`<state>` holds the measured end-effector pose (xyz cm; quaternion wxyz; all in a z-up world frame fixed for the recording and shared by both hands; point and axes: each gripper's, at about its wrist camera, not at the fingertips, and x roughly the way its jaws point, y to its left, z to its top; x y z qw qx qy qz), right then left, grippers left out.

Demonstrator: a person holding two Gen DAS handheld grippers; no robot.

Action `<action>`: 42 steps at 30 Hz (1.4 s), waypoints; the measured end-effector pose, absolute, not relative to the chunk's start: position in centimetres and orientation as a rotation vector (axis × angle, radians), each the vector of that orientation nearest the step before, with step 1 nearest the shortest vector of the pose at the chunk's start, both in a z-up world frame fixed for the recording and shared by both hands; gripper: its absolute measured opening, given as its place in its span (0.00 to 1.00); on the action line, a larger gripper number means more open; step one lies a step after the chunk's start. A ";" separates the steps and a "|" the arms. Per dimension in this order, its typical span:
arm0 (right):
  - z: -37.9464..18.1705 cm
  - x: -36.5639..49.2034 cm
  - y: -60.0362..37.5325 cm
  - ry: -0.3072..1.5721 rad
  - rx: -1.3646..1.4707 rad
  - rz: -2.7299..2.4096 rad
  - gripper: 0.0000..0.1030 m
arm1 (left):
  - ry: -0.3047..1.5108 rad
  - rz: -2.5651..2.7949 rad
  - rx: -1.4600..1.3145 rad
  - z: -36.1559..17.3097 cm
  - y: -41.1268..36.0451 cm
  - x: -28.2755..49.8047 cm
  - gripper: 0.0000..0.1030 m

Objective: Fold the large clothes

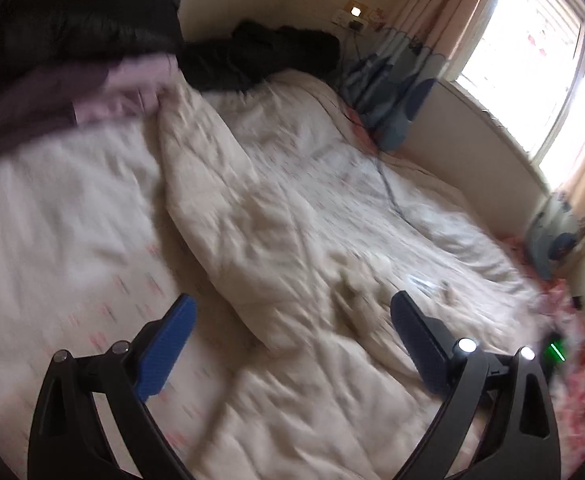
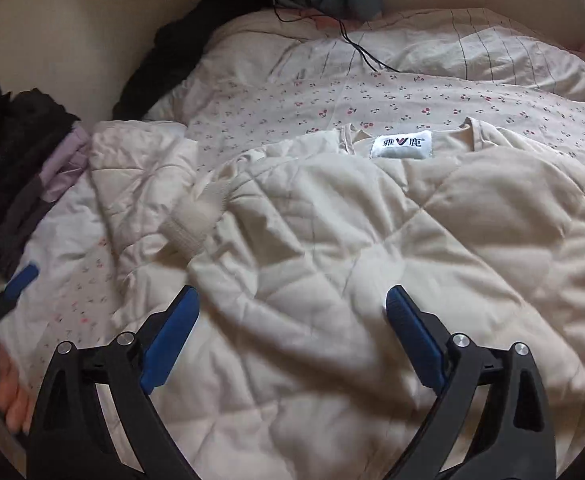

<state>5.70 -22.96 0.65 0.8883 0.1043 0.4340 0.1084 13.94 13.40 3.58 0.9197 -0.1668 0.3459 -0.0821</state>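
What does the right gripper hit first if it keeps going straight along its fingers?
Most likely the cream quilted garment spread on the bed: it fills the gap ahead of the open right gripper. Its white neck label lies farther along. Depth is hard to judge in the fisheye.

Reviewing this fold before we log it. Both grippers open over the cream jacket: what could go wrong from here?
1. The black cable trails across the bed toward the cream quilted jacket; a fold could snag it.
2. The ribbed cuff lies loose on the jacket and may get trapped crooked.
3. The left hand-held gripper view is motion-blurred; a fast grasp could pinch the floral sheet too.
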 end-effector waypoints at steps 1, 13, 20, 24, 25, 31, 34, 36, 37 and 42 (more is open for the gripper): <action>0.4 4.2 -23.1 0.891 0.203 0.226 0.90 | 0.712 -0.136 -0.292 3.8 13.9 15.9 0.92; -3.3 0.2 -26.4 0.867 0.412 0.272 0.93 | 0.742 0.060 -0.171 4.1 18.3 33.3 0.92; -3.7 0.6 -26.3 0.865 0.424 0.279 0.93 | 0.825 0.169 -0.198 1.6 19.2 38.3 0.92; -3.8 0.6 -26.4 0.863 0.432 0.282 0.93 | 0.862 0.226 -0.188 -0.4 18.7 39.6 0.89; -3.8 0.6 -26.4 0.862 0.432 0.282 0.93 | 0.859 0.233 -0.193 -0.7 18.7 39.8 0.77; -3.8 0.5 -26.5 0.863 0.429 0.281 0.93 | 0.809 0.125 -0.301 0.1 19.4 39.4 0.18; -3.9 0.6 -26.4 0.868 0.425 0.278 0.93 | 0.709 -0.031 -0.382 2.2 19.5 38.0 0.15; -3.9 0.6 -26.3 0.872 0.416 0.274 0.93 | 0.631 -0.168 -0.463 4.5 19.6 36.5 0.15; -3.9 0.6 -26.2 0.874 0.414 0.272 0.93 | 0.583 -0.228 -0.494 5.9 19.6 35.4 0.15; -3.9 0.7 -26.1 0.883 0.403 0.264 0.93 | 0.407 -0.403 -0.497 12.8 18.7 29.2 0.15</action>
